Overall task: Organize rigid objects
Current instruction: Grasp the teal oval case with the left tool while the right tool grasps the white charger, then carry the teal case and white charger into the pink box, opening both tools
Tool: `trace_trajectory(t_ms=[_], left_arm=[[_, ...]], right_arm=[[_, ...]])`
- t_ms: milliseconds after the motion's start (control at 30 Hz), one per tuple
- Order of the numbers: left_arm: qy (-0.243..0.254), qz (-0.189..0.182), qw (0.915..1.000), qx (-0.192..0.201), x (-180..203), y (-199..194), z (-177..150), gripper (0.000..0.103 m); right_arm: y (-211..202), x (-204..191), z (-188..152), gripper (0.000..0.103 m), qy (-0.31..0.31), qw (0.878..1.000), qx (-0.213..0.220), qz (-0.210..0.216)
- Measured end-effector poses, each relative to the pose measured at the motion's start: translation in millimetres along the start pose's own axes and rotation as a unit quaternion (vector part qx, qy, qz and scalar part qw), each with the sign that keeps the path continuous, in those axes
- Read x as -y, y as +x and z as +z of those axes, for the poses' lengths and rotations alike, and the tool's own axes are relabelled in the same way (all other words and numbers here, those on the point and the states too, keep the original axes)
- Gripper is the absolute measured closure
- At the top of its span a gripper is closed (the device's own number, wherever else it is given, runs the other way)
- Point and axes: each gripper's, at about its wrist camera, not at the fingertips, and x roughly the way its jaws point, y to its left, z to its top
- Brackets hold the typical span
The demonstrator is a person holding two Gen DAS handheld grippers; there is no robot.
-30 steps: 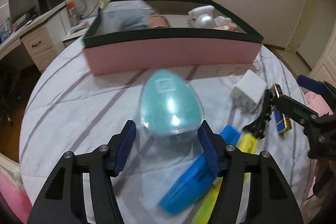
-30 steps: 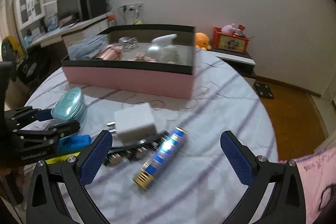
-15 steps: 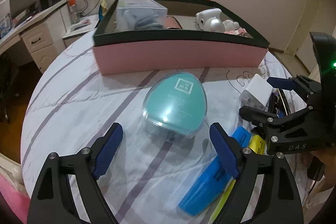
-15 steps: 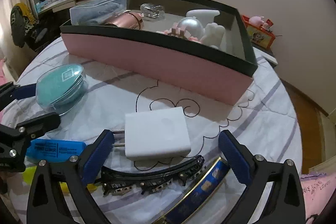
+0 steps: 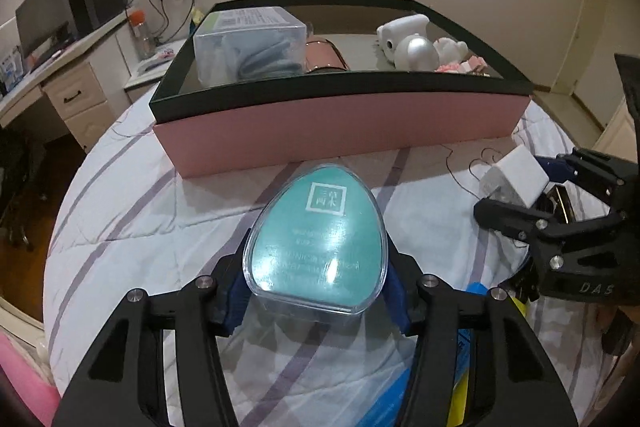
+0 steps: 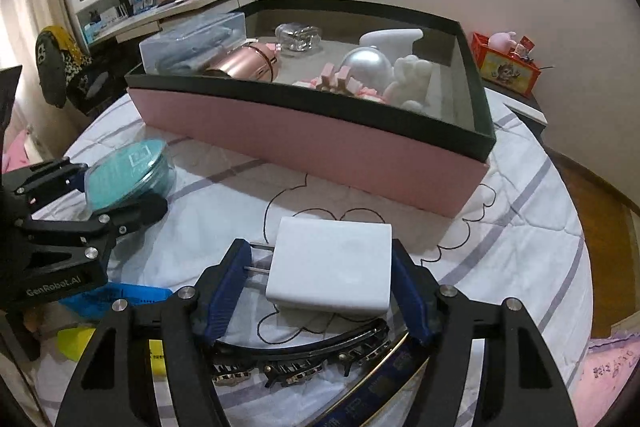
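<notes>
left tongs [image 5: 316, 297]: they've just been closing and now pinch the teal egg-shaped clear plastic case [image 5: 320, 243], which sits on the striped quilted bed cover [image 5: 132, 223] just in front of the pink box with a dark rim [image 5: 340, 125].
slip risk: that shell is smooth and curved, so it can squirt out forward if you lift fast.
right tongs [image 6: 320, 285]: also just closing, squeezing the white rectangular charger block [image 6: 332, 267], near pad against the metal prongs [image 6: 260, 259].
twist risk: gripped on the prongs, the charger can pivot.
snag risk: the black studded hair clip [image 6: 304, 355] lies touching the charger's near edge and may drag along.

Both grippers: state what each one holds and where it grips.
Left gripper clamps the teal egg-shaped case across its wide end. Right gripper clamps the white charger, one pad at its prong end, one opposite.
</notes>
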Motion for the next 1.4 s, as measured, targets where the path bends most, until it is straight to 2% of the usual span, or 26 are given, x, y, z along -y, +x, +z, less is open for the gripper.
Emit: trace_trajectory(t_ms=[167,400,567,667,867,1100,1400], left_arm=[[-0.022,0.000,0.9995,0.024,-7.6,-13.7,-4.9,0.047],[-0.041,0.005,0.9956,0.084,-12.4,-51.4,-10.1,0.047],[-0.051,0.020,0.9888,0.139,-9.7,-84.2,-14.7,0.047],[-0.046,0.046,0.9834,0.170,-3.7,-105.8,-15.0,0.047],[-0.047,0.068,0.9695,0.231,3.3,-148.5,-17.2,0.047],[-0.041,0.082,0.9570,0.275,12.4,-189.0,-15.7,0.047],[-0.035,0.095,0.9472,0.304,15.3,-213.8,-10.4,0.047]], right_arm=[[-11.1,1.6,2.3,0.034,0.014,0.999,0.029,-0.004],[-35.0,-4.2,5.0,0.034,0.023,0.997,0.068,-0.007],[-55.0,-10.7,3.2,0.034,0.028,0.994,0.107,-0.014],[-71.1,-17.4,2.0,0.034,0.029,0.991,0.131,-0.017],[-109.6,-32.6,2.5,0.034,0.028,0.982,0.185,-0.027],[-144.3,-48.5,6.6,0.034,0.019,0.974,0.224,-0.026],[-166.1,-60.4,13.5,0.034,0.006,0.967,0.255,-0.023]])
